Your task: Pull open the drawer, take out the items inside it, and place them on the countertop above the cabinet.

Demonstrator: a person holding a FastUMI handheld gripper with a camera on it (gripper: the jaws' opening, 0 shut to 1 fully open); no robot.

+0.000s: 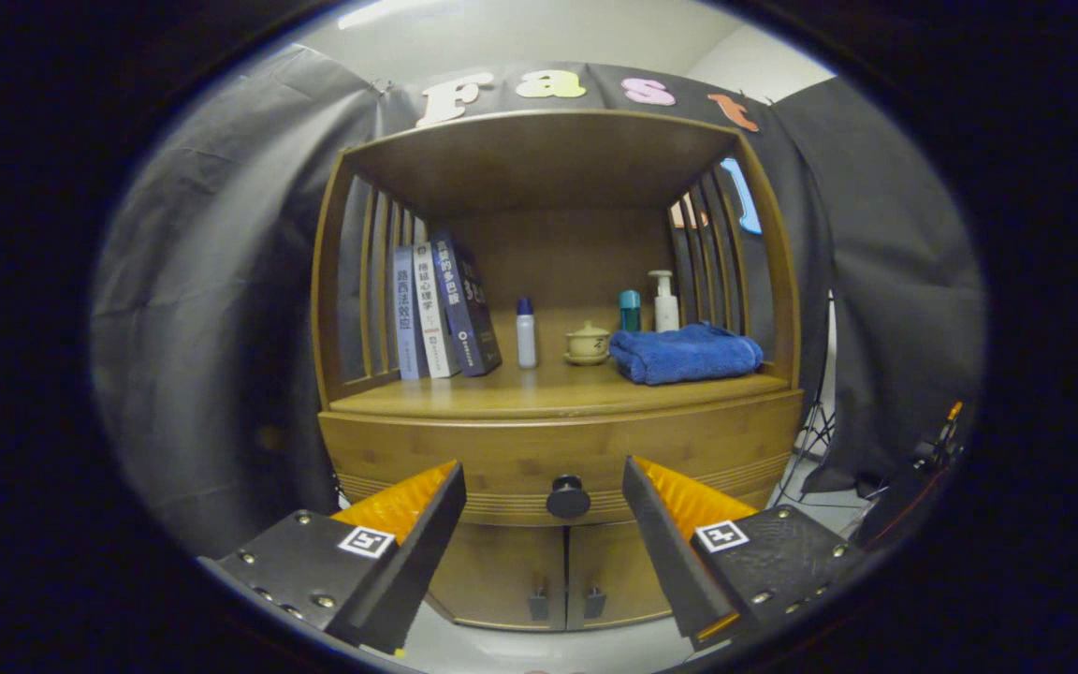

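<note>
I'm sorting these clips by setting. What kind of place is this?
Likely a staged recording booth, not a home: a wooden cabinet with books and a blue towel, dark cloth draped behind. The open gripper faces the drawer knob.

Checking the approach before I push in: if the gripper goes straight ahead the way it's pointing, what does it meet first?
Most likely the dark round knob on the closed drawer front. It sits centred between the open jaws of the gripper, just beyond them. How far off it is, I can't tell.
</note>
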